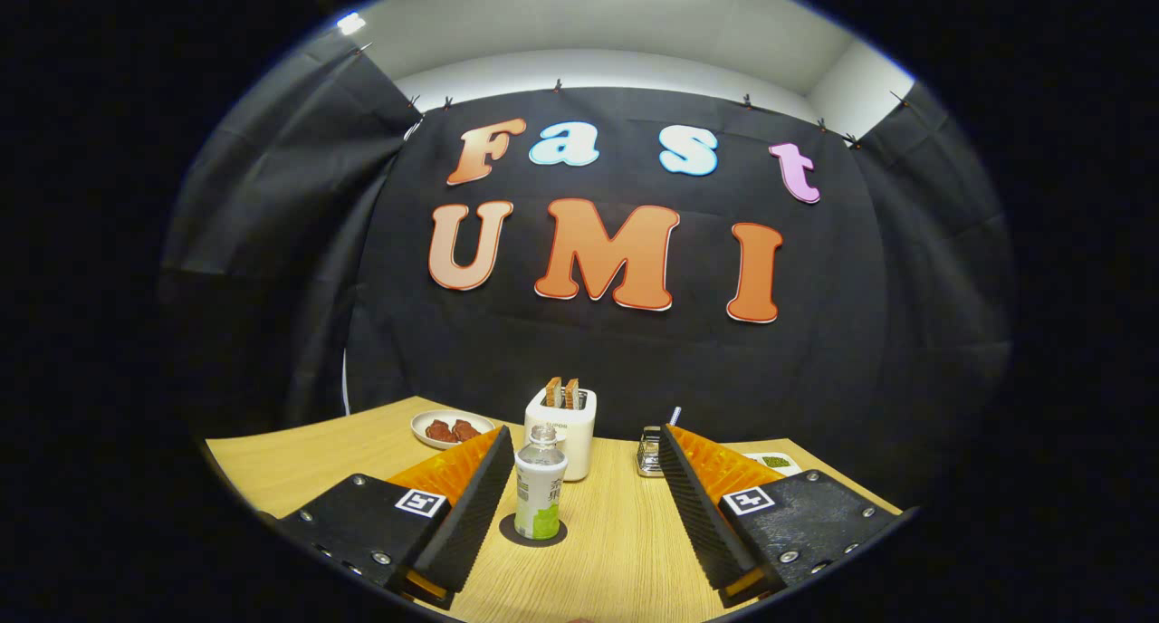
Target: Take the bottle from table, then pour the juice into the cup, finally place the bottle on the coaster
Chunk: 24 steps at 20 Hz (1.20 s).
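— Bottle first: where does it stand?

— Small clear plastic bottle point(541, 484) with a white-and-green label and a clear cap stands upright on a round dark coaster point(533, 531), on the light wooden tabletop point(616, 551). It sits between the fingers, much closer to the left one, with a thin gap showing between them.

— And the gripper point(579, 505)?

— Its fingers are spread wide, released, grasping nothing; the right one is well apart from the bottle.

— What lies beyond it?

— Just behind the bottle is a white toaster point(561, 428) with two browned slices of toast point(561, 393) sticking up from its slots. To the toaster's left sits a white plate with reddish food point(451, 428). To its right, near the right finger's tip, is a small shiny metal object point(648, 453) I cannot identify, and farther right a white dish with something green point(774, 463).
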### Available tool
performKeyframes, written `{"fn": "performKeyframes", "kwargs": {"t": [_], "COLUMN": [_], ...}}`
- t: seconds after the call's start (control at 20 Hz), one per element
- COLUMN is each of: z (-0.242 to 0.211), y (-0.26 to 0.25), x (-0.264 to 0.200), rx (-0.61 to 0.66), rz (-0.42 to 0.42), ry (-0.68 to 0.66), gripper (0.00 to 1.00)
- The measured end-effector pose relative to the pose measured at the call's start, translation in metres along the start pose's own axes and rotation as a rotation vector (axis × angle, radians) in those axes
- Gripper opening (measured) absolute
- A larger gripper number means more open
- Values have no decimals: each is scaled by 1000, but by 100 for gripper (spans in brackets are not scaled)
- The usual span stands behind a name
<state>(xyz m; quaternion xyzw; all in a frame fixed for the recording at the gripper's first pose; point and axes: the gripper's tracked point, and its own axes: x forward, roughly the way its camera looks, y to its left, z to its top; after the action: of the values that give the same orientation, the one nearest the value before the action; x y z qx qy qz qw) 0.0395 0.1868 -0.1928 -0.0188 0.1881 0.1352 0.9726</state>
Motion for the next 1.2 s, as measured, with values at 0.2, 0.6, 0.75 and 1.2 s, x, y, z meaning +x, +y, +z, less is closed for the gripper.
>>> {"fn": "performKeyframes", "kwargs": {"t": [0.2,0.6,0.75,1.2], "z": [11,29,39,50], "y": [-29,-48,-58,-52], "x": [-40,-103,-117,-126], "rx": [4,-48,-95,-49], "rz": [-43,-22,-58,-32], "ry": [-43,-113,-157,-221], "gripper": [95,95,95,95]}}
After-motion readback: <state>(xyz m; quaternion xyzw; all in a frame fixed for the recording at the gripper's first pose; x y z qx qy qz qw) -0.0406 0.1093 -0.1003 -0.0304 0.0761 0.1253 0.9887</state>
